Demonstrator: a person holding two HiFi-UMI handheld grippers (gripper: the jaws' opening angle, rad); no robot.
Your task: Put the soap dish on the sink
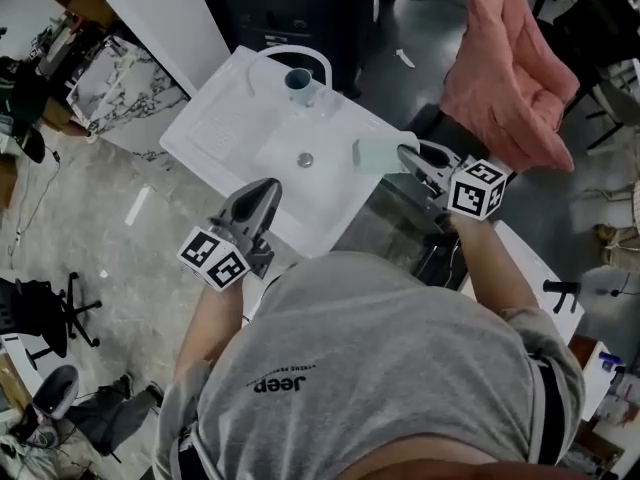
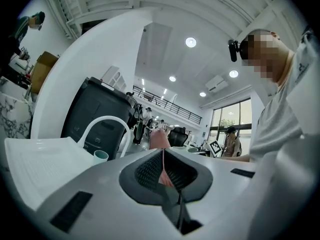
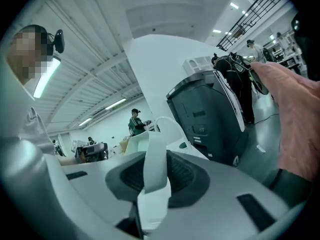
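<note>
Head view: the grey shirt (image 1: 370, 368) is showing "Jeep", upside down from here. One soap dish (image 1: 378, 154) is hanging right of centre over the right rim of the one white sink (image 1: 225, 118), and the right gripper (image 1: 405, 154) is pinching it. One teal cup (image 1: 299, 80) is sitting by the faucet (image 1: 290, 53). The left gripper (image 1: 268, 188) is hovering over the sink's near edge.

Left gripper view: the jaws are pressing together, with nothing between them.

Right gripper view: the jaws are clamping the soap dish's (image 3: 156, 156) white edge at centre frame.
</note>
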